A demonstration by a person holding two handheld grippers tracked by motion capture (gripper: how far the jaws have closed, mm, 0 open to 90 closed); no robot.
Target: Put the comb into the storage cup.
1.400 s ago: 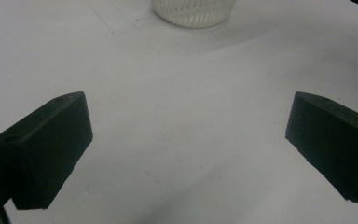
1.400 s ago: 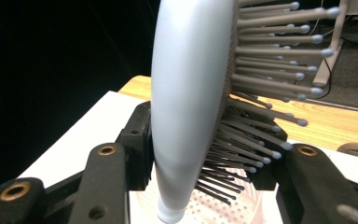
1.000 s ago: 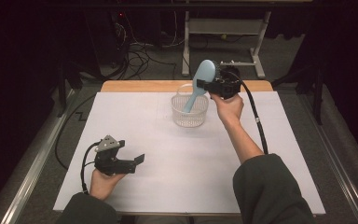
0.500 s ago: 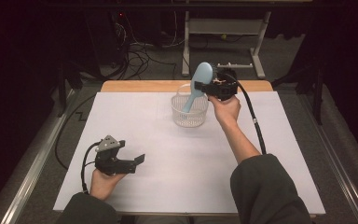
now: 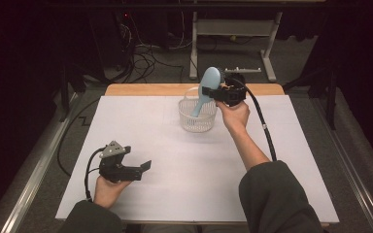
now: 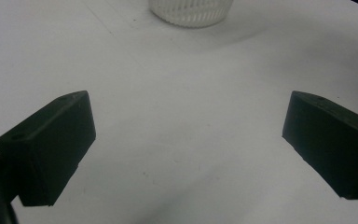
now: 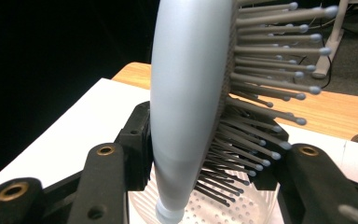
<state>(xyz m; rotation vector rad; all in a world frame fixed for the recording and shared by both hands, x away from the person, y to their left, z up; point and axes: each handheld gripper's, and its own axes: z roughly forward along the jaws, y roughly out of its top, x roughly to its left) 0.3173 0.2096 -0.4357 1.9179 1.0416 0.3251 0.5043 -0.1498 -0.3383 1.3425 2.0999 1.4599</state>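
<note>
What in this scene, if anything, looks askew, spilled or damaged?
Nothing is spilled or visibly damaged. The only askew item is the light blue hairbrush: the right gripper holds it tilted, handle end pointing down into the white perforated basket, bristle head up above the rim. The left gripper rests open on the white table cover.

Pale blue hairbrush (image 5: 205,90), oval head uppermost, handle slanting down into the basket (image 5: 197,122); bristles (image 7: 261,93) grey with rounded tips, facing away from the smooth back. Clamped at the lower head, just above the basket's rim. Basket itself: clear plastic, round, ribbed wall, perforated floor (image 7: 233,207), upright directly beneath the brush.
</note>
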